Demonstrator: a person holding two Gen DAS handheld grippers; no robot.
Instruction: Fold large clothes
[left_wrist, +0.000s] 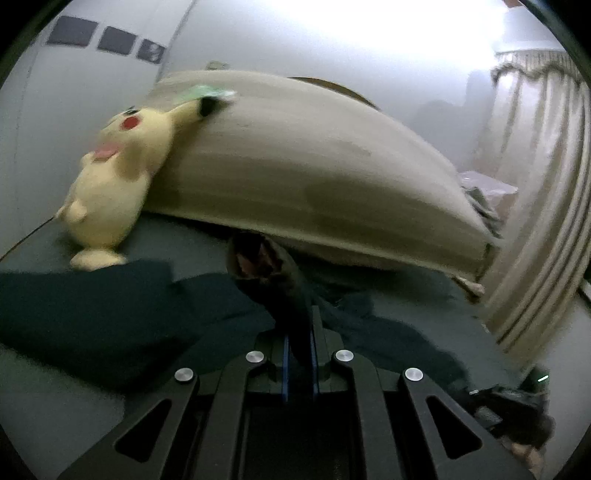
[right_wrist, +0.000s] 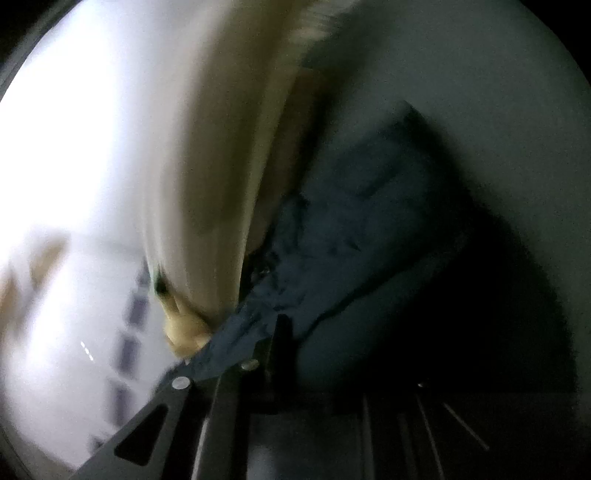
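A dark blue-green garment (left_wrist: 81, 310) lies spread over the grey-green bed sheet (left_wrist: 48, 387). My left gripper (left_wrist: 300, 343) is shut on a bunched fold of it. That fold stands up from between the fingers to a ragged dark tip. The right wrist view is blurred and tilted. There the garment (right_wrist: 354, 221) runs from the sheet (right_wrist: 480, 110) down to my right gripper (right_wrist: 279, 332). The jaws look closed on its edge, with cloth draped over the left finger; the right finger is lost in shadow.
A yellow plush toy (left_wrist: 118, 177) leans on a large beige striped cushion (left_wrist: 314, 173) at the head of the bed. A striped curtain (left_wrist: 539, 229) hangs at the right. Dark gear with a green light (left_wrist: 532, 398) sits at the lower right.
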